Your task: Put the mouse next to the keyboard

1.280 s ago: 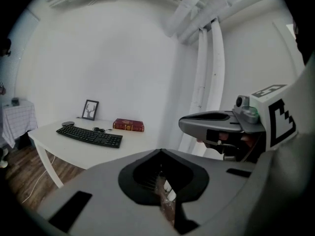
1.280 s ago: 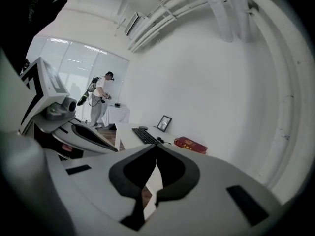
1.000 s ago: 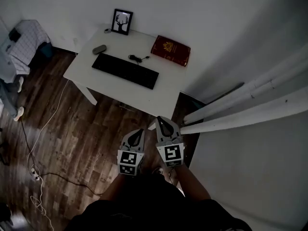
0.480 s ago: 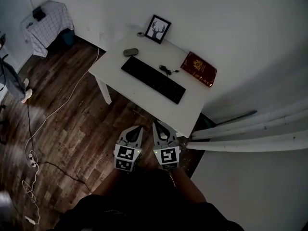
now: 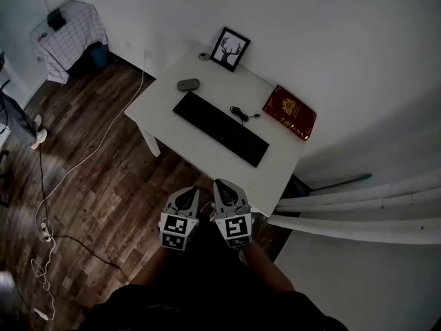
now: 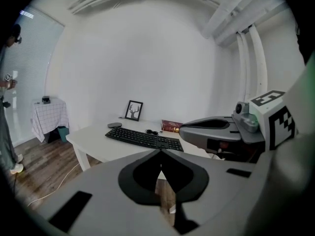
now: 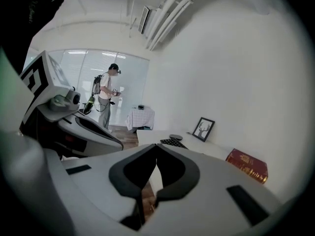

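A grey mouse [image 5: 188,84] lies on the white table [image 5: 207,143], just beyond the far left end of the black keyboard [image 5: 220,127]. In the left gripper view the mouse [image 6: 114,125] and keyboard [image 6: 143,138] show ahead on the table. My left gripper [image 5: 185,197] and right gripper [image 5: 222,187] hang side by side over the wood floor, short of the table's near edge. Both are shut with nothing between their jaws. The right gripper view shows the mouse [image 7: 175,137] far ahead.
A framed deer picture [image 5: 229,48] leans on the wall behind the table. A red book [image 5: 289,111] and a small black cable [image 5: 242,113] lie on the table's right part. A white cord [image 5: 76,164] trails across the floor at the left. A person [image 7: 105,100] stands far off by the window.
The view has shifted, so the table now sits further right and lower in the head view. Both grippers stay shut, close together and nearer the person's body.
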Demonstrator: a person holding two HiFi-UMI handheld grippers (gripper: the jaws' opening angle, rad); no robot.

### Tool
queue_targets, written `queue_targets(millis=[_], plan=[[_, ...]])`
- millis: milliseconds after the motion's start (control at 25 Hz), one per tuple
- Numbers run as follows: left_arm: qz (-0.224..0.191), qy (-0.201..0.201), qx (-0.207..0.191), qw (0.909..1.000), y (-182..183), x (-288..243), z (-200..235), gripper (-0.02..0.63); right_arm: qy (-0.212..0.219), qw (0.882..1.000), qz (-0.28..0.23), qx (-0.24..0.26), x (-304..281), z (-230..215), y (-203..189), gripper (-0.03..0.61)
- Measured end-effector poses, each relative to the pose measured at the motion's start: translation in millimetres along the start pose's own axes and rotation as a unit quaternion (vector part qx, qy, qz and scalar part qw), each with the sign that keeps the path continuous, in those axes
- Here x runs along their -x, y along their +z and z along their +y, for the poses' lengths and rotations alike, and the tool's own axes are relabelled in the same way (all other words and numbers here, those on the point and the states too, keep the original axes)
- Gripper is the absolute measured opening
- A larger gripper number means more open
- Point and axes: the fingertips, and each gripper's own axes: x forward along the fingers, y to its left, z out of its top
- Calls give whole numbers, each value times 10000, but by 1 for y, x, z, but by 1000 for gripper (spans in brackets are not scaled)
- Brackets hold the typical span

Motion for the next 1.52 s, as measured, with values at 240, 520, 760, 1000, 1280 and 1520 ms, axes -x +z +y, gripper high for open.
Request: queue_targets(millis=[240, 520, 760, 1000, 1280, 1520], plan=[[34, 188, -196, 9996, 48, -53, 27, 3, 89, 9998, -159, -95, -44, -48, 20, 20], [326, 156, -496, 9981, 78, -120, 23, 3, -13, 9979, -307, -575, -74, -113, 25, 20], [567, 136, -711, 9958, 84, -154, 16, 3, -363, 9946, -365, -903, -84, -166, 14, 20], [673, 73, -835, 9942, 88, -169, 20, 3, -410, 9940, -241, -987, -99, -183, 5, 20], [820, 123, -591, 9948, 88, -188, 64, 3, -541, 9959, 37, -720, -130, -198, 1, 20], [706, -216, -551, 9957, 114, -222, 106, 3, -612, 9957, 320, -615, -172, -206, 19, 20]])
